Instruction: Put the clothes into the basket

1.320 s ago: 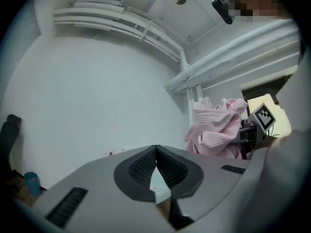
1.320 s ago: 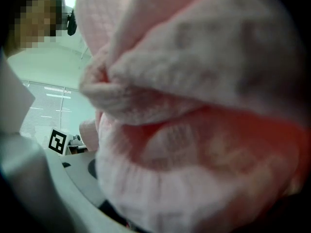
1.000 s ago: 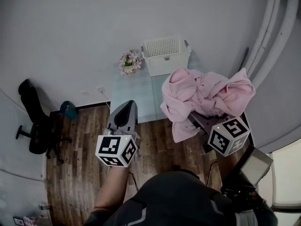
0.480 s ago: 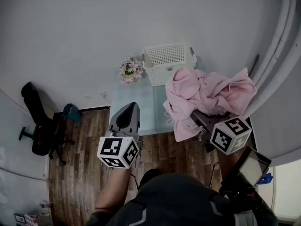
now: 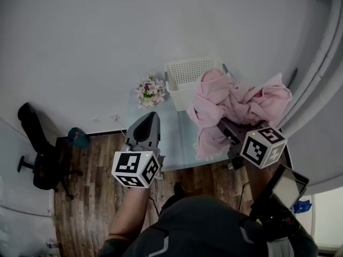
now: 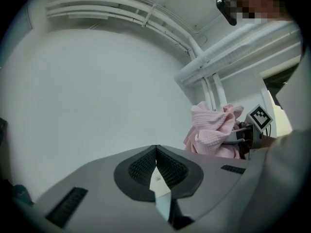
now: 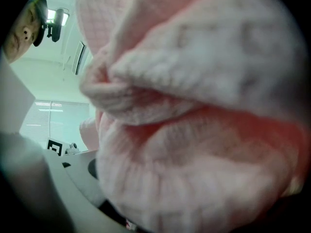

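A bundle of pink clothes (image 5: 236,103) hangs from my right gripper (image 5: 226,125), which is shut on it above the glass table's right side. The cloth overlaps the right part of the white slatted basket (image 5: 185,75) at the table's far end. In the right gripper view the pink clothes (image 7: 194,120) fill the picture and hide the fingertips. My left gripper (image 5: 148,123) is shut on nothing, held over the table's left front corner. In the left gripper view, the left gripper (image 6: 156,150) faces a bare wall, with the pink clothes (image 6: 211,132) to its right.
A pot of pink flowers (image 5: 151,90) stands left of the basket on the glass table (image 5: 174,133). A black office chair (image 5: 37,154) and a blue object (image 5: 77,138) are on the wooden floor at left. A curved wall or curtain (image 5: 316,79) rises close on the right.
My right gripper has carried the pink clothes nearer the basket, and the cloth now overlaps its right side. The left gripper has stayed shut in about the same place.
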Demonstrator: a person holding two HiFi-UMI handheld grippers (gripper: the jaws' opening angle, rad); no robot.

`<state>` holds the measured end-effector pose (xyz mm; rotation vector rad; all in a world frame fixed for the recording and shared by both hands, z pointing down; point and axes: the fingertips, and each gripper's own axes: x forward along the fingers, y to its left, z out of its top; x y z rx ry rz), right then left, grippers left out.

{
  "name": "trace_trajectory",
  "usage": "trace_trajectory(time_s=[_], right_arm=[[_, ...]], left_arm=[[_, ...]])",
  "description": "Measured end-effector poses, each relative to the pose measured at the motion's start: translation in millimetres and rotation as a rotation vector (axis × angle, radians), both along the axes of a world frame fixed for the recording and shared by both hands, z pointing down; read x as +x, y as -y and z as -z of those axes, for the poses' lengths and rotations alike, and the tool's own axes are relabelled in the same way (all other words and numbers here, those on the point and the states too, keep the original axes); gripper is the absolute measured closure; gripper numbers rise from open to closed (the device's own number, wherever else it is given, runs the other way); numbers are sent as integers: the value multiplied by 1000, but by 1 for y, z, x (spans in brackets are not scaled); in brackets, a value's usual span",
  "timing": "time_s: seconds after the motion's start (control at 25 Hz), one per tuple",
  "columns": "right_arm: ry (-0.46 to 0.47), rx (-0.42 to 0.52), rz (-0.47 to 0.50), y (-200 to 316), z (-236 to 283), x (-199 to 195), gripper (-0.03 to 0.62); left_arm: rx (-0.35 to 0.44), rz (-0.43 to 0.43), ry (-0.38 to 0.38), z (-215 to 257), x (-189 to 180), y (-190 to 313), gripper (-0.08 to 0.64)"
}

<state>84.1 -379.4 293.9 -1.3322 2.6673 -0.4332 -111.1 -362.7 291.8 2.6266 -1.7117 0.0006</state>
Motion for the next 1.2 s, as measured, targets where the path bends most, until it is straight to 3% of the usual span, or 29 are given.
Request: trace_trajectory(time_s=[0.16,0.4,0.8,1.08,1.2], right_arm=[[13,4,-48,37,21,-18,210],[11,-77,-106,122,16,-49,210],[122,-141,-137,133,7,-48,210],[238,-247,-114,233,-21,-40,210],[286,-275,-89,277,-25,-40,210]], left_arm=[[30,-20,1,22,-20,40,551],[17,-69,-55,13,-52,127,551],[5,-100,-75,-7,-58,134,551],[-66,-61,-30,-31,-47,217,551],[-39,-50,19,-24,-42,248,551]])
